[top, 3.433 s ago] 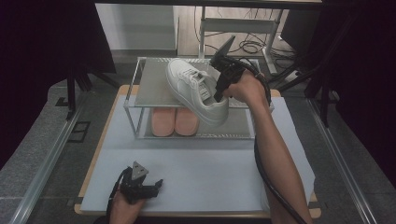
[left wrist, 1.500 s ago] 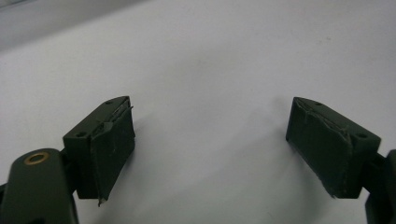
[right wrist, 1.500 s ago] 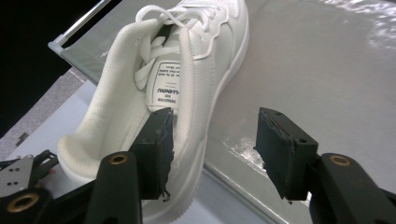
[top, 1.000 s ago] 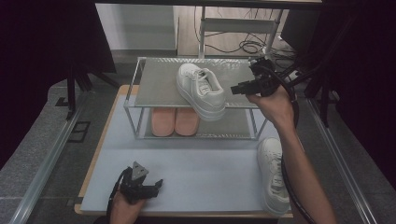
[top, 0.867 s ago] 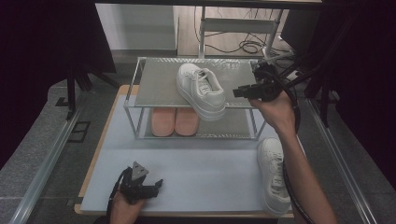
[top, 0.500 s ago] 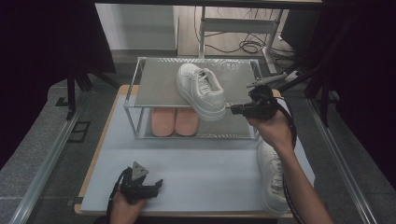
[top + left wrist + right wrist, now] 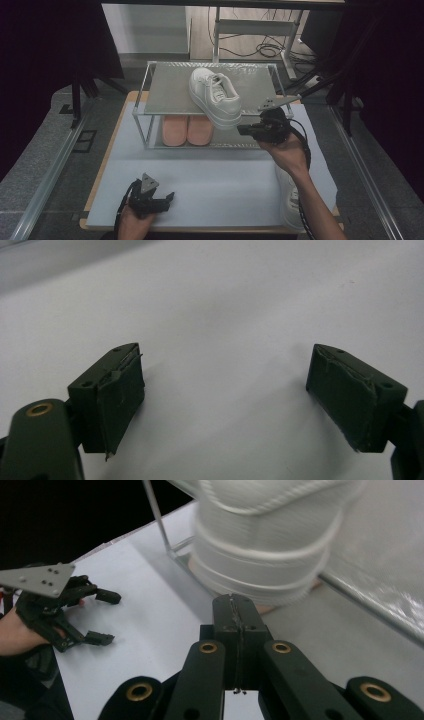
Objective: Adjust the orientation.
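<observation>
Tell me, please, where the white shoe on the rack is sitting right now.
High view: the white shoe sits on the rack's top shelf, its heel overhanging the front edge, just left of the right gripper.

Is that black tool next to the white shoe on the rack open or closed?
Closed. The right tool's two jaws press flat together with nothing between them, just in front of the white shoe on the rack's top shelf.

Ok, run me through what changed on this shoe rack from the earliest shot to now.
The right gripper, which earlier gripped the white shoe at the rack's top shelf, let go and dropped down in front of the rack, its jaws now shut on nothing. That shoe rests on the shelf, its toe overhanging the front edge. The left gripper stayed open on the table; the pink pair kept its place.
</observation>
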A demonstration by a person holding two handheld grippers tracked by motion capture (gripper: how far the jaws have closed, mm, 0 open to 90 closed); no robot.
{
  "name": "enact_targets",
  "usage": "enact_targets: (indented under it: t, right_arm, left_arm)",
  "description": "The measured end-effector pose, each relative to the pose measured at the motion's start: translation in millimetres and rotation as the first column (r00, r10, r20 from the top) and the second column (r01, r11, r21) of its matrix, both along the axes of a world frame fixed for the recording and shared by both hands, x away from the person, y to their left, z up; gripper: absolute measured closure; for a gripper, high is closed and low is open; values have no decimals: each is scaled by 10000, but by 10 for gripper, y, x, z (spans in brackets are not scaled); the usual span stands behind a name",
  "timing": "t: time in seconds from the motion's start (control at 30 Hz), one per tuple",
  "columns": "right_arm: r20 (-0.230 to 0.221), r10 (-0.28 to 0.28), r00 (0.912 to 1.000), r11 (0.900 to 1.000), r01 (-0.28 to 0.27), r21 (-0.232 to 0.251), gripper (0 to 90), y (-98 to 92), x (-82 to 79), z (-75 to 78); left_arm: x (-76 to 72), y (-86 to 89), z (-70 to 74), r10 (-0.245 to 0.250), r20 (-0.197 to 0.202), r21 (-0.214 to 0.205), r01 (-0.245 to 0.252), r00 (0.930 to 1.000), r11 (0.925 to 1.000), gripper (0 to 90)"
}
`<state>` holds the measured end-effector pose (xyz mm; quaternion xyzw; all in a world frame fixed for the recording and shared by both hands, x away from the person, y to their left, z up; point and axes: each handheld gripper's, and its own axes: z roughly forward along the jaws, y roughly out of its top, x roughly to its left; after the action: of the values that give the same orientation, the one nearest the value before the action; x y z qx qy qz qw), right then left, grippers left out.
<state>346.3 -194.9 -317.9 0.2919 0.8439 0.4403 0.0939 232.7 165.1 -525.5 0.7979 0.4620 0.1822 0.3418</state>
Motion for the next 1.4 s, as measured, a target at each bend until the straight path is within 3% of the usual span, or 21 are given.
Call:
enact_targets:
  t: [0.2, 0.33, 0.53, 0.9, 1.4]
  right_arm:
    - [529, -27, 9986, 9996, 41, -271, 900, 71, -92, 83]
    - [863, -166, 9961, 9976, 222, -651, 900, 115, -74, 55]
    - [844, -90, 9964, 9977, 146, -655, 900, 215, -27, -27]
    - [606, 30, 9982, 9995, -10, -328, 900, 222, 18, -35]
    - [472, 323, 9984, 9994, -318, -121, 900, 441, 106, -66]
  left_arm:
    - [-1, 0, 1, 2, -13, 0, -2, 10000, 10000, 154]
    - [-1, 1, 1, -4, -19, -6, 4, 10000, 10000, 154]
    - [0, 1, 0, 4, 3, 2, -4, 10000, 10000, 154]
    - [-1, 0, 0, 9, -3, -12, -9, 10000, 10000, 154]
    - [-2, -1, -1, 20, 3, -46, -20, 10000, 10000, 155]
